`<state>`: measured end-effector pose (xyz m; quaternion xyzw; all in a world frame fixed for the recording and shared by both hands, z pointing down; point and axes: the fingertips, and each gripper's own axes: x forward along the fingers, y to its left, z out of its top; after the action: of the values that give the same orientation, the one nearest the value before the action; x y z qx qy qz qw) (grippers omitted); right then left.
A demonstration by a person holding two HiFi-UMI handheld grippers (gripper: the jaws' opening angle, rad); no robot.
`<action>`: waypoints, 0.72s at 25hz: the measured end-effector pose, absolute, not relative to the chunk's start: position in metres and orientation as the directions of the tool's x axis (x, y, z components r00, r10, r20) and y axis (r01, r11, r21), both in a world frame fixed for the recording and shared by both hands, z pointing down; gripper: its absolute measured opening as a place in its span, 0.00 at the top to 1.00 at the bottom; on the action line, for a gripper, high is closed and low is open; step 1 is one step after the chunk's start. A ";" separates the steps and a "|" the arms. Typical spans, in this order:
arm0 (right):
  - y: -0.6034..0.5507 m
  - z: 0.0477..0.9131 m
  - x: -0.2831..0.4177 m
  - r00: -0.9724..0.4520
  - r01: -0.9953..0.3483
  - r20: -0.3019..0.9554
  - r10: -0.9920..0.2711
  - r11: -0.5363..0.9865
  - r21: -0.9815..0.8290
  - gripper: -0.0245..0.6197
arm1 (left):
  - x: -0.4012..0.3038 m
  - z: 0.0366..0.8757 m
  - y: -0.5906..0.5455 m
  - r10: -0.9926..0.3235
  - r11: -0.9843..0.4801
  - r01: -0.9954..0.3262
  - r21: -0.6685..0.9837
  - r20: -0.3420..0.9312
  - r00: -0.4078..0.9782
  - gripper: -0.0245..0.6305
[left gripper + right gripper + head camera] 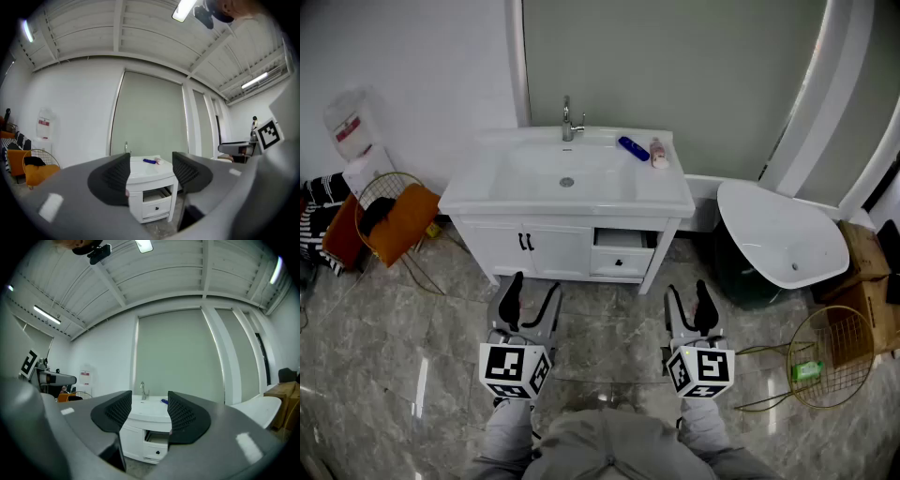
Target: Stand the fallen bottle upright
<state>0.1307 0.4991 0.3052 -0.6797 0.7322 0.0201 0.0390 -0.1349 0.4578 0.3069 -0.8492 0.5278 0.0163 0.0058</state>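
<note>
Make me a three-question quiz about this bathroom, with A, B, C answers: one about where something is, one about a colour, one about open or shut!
1. Where is the bottle?
A) on the floor
B) on the vanity top, right of the tap
C) in the bathtub

2. What colour is the small object beside it?
A) blue
B) yellow
C) green

3. The vanity's drawer is:
A) shut
B) pulled open
C) missing

Answers: 1 B, it lies at the top's back corner; 2 A, it is plainly blue; 3 B, its inside shows.
</note>
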 end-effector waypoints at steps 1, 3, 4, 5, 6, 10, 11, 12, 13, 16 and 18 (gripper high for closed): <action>0.498 0.305 0.130 -0.073 -0.997 -0.083 -0.994 0.075 -0.022 0.59 | -0.136 0.307 0.457 -0.896 -0.443 -0.897 0.008 -0.034 0.442 0.49; 0.497 0.305 0.127 -0.072 -0.997 -0.080 -0.994 0.074 -0.021 0.59 | -0.139 0.307 0.455 -0.896 -0.443 -0.896 0.010 -0.034 0.443 0.49; 0.497 0.305 0.127 -0.072 -0.997 -0.078 -0.994 0.073 -0.021 0.59 | -0.140 0.307 0.455 -0.896 -0.443 -0.896 0.011 -0.035 0.443 0.49; 0.497 0.306 0.126 -0.071 -0.997 -0.076 -0.995 0.073 -0.021 0.59 | -0.140 0.307 0.454 -0.896 -0.444 -0.896 0.012 -0.035 0.443 0.49; 0.497 0.306 0.125 -0.070 -0.997 -0.074 -0.995 0.072 -0.021 0.59 | -0.141 0.308 0.454 -0.895 -0.445 -0.896 0.012 -0.035 0.444 0.49; 0.497 0.307 0.121 -0.068 -0.997 -0.065 -0.996 0.069 -0.018 0.59 | -0.144 0.309 0.452 -0.893 -0.450 -0.893 0.017 -0.033 0.449 0.49; 0.497 0.308 0.120 -0.067 -0.998 -0.063 -0.996 0.068 -0.017 0.59 | -0.145 0.309 0.452 -0.892 -0.451 -0.892 0.018 -0.033 0.451 0.49; 0.497 0.308 0.119 -0.066 -0.998 -0.062 -0.996 0.067 -0.016 0.59 | -0.146 0.310 0.452 -0.891 -0.453 -0.891 0.019 -0.033 0.452 0.49; 0.498 0.309 0.118 -0.064 -0.998 -0.061 -0.996 0.065 -0.015 0.59 | -0.147 0.310 0.452 -0.891 -0.454 -0.891 0.019 -0.034 0.453 0.49; 0.499 0.309 0.114 -0.059 -0.998 -0.061 -0.996 0.060 -0.012 0.59 | -0.151 0.312 0.452 -0.889 -0.457 -0.889 0.020 -0.033 0.457 0.49; 0.499 0.309 0.110 -0.055 -0.998 -0.060 -0.997 0.056 -0.018 0.59 | -0.155 0.313 0.452 -0.888 -0.460 -0.888 0.021 -0.032 0.459 0.49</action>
<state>0.1103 0.4992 0.3091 -0.6869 0.7261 0.0139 0.0279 -0.1555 0.4522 0.3128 -0.8542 0.5196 0.0191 -0.0009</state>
